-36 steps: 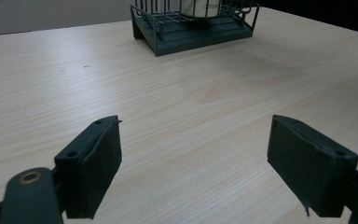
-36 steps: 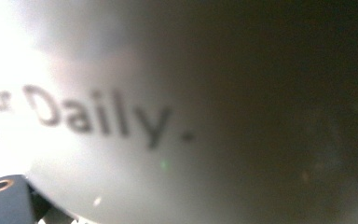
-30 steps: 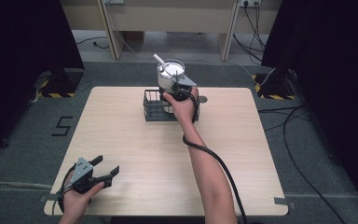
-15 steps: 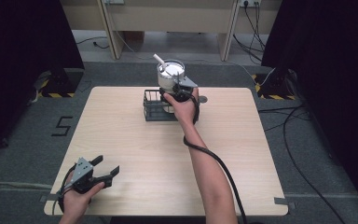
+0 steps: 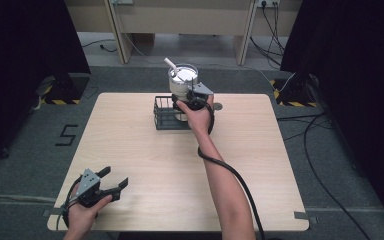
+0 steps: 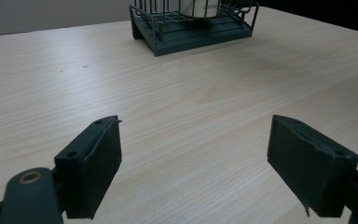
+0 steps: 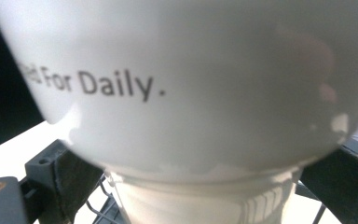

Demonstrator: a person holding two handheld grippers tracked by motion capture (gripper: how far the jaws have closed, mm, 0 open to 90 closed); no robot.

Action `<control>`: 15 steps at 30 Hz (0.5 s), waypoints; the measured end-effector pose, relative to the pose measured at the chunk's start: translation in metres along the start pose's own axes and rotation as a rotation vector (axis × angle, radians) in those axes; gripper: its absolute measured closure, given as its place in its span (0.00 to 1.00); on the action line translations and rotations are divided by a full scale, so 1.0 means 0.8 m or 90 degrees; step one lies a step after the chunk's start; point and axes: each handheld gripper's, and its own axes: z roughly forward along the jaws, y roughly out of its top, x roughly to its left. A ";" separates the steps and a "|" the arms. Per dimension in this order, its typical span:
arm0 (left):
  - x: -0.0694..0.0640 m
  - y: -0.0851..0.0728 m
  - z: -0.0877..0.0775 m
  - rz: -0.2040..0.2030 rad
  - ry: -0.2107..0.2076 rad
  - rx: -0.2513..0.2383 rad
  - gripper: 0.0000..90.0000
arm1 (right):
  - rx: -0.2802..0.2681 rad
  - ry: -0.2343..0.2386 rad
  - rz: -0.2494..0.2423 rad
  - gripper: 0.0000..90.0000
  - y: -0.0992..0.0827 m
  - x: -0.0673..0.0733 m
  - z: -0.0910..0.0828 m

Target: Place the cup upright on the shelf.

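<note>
My right gripper (image 5: 191, 96) is shut on a white cup (image 5: 182, 77), holding it over a dark wire basket (image 5: 162, 117) at the far middle of the table. A white stick-like piece pokes out of the cup's top. In the right gripper view the cup (image 7: 182, 79) reads "For Daily." and the right gripper (image 7: 205, 184) has a jaw on each side of its base. A second white cup (image 7: 205, 205) sits just beneath it, inside the basket (image 6: 191, 35); whether they touch I cannot tell. My left gripper (image 5: 112, 181) rests open near the front left corner, its jaws (image 6: 200, 158) holding nothing.
The light wooden table (image 5: 145, 165) lies bare between the basket and the left gripper. The right gripper's black cable (image 5: 230, 175) trails along the forearm to the front edge. A small round disc (image 5: 217, 106) lies right of the basket.
</note>
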 end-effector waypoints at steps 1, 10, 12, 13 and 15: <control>0.000 0.000 0.000 0.000 0.000 0.000 0.19 | 0.001 0.002 0.002 0.07 0.000 0.000 -0.001; 0.000 0.000 0.000 0.002 0.000 0.001 0.19 | 0.000 0.004 -0.002 0.07 0.000 -0.001 -0.007; -0.001 0.000 0.000 0.000 0.000 0.000 0.19 | -0.002 0.005 0.000 0.07 0.000 0.000 -0.010; -0.001 0.000 0.000 0.000 0.000 0.000 0.19 | -0.003 0.004 0.001 0.08 0.000 0.000 -0.011; -0.001 0.000 0.000 0.000 0.000 -0.001 0.19 | -0.003 0.006 -0.001 0.07 0.001 0.000 -0.014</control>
